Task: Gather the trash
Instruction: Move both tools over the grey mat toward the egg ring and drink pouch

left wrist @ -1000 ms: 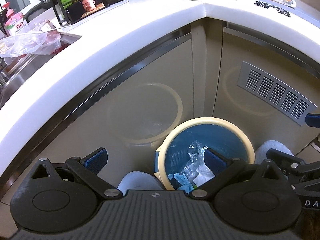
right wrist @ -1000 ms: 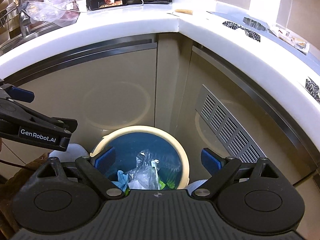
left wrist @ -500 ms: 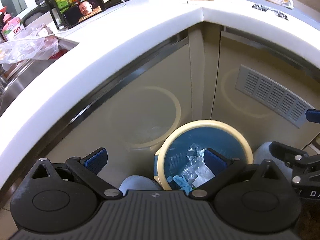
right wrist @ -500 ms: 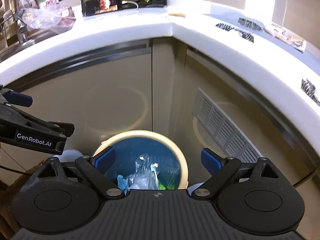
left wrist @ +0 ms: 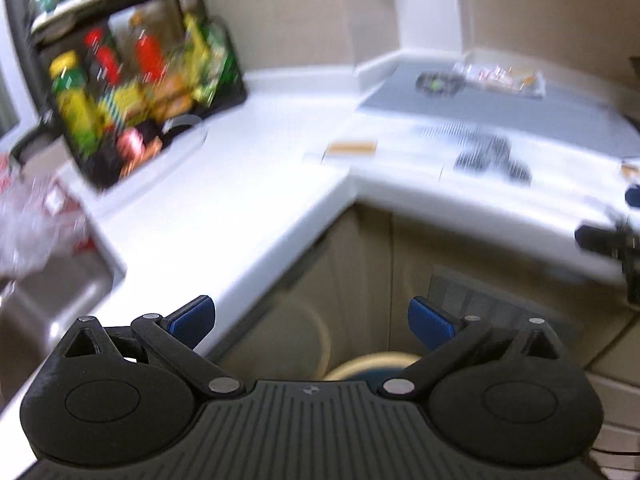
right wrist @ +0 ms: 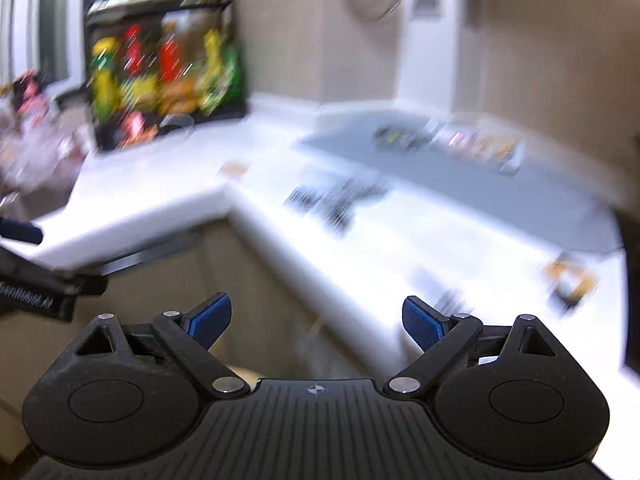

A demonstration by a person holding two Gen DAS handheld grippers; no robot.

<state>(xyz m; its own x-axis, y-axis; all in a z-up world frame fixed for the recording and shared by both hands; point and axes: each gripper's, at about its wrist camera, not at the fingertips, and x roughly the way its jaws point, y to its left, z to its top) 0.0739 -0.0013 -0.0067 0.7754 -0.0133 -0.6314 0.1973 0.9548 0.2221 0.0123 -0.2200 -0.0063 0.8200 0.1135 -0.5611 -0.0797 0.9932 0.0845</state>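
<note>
Both the left gripper (left wrist: pixel 310 322) and right gripper (right wrist: pixel 316 318) have jaws spread apart and empty, and the dark crumpled wrapper (right wrist: pixel 336 200) lies up ahead on the white surface (right wrist: pixel 360 248), lengthwise across, closer to the right one, I'd say.

**Matt plastic, glossy counter**

The left gripper (left wrist: pixel 310 322) is matt black plastic with a ribbed body, small bright metal pins at its joints and blue pads (left wrist: pixel 191 317) with a fine ribbed texture. The right gripper (right wrist: pixel 316 320) looks the same: matt black, ribbed, metal pins, blue textured pads (right wrist: pixel 423 322). The counter (left wrist: pixel 224 200) is smooth, white and glossy. The cabinets (left wrist: pixel 360 280) below have a smooth beige finish with a soft sheen. The sink (left wrist: pixel 52 304) looks like brushed metal. A clear, crinkled plastic bag (left wrist: pixel 28 220) shows beside it, blurred. The bin (left wrist: pixel 376 364) rim is smooth cream plastic. The rack (right wrist: pixel 164 80) appears to be dark wire, with glossy, bright packaging inside.
</note>
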